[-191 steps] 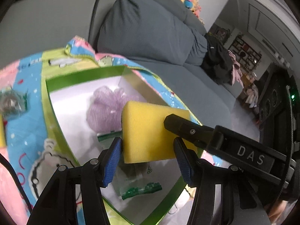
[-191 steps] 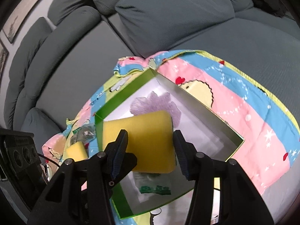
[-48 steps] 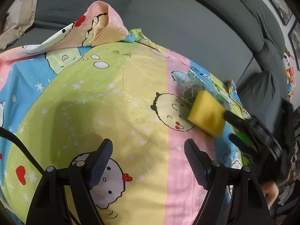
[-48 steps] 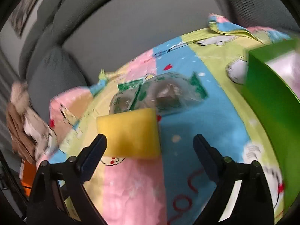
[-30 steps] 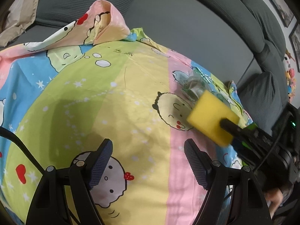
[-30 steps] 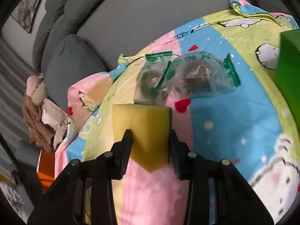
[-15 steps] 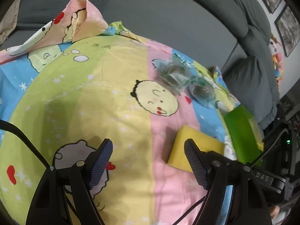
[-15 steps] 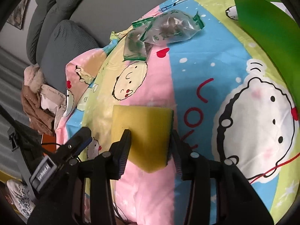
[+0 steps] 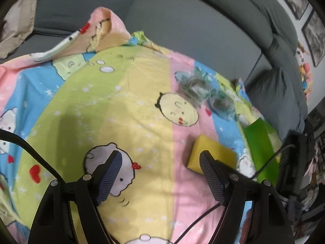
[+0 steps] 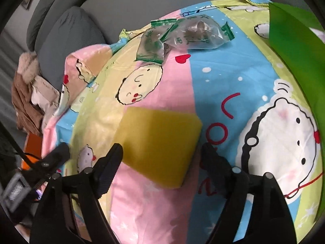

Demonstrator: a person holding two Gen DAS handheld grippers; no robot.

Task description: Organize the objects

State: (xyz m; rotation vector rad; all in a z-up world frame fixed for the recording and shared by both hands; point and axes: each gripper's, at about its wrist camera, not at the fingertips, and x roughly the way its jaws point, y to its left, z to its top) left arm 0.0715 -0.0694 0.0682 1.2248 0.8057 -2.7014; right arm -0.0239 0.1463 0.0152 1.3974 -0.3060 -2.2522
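Your right gripper (image 10: pixel 161 152) has just been opening; its jaws now stand spread, with the yellow sponge (image 10: pixel 160 142) between them but, as far as the blurred near edge allows a reading, clear of both pads. The sponge lies flat on the patterned sheet (image 10: pixel 233 77), which suggests it has been set down here rather than carried on toward the box. Your left gripper (image 9: pixel 160 170) is likewise spread and empty; the sponge lies just ahead of its right-hand finger. The clear packets with green print (image 10: pixel 189 36) lie well ahead of the right gripper, side by side and touching. The green box (image 10: pixel 300 48) stands ahead and to the right of it; only the outer wall shows, so you cannot confirm its contents from here.
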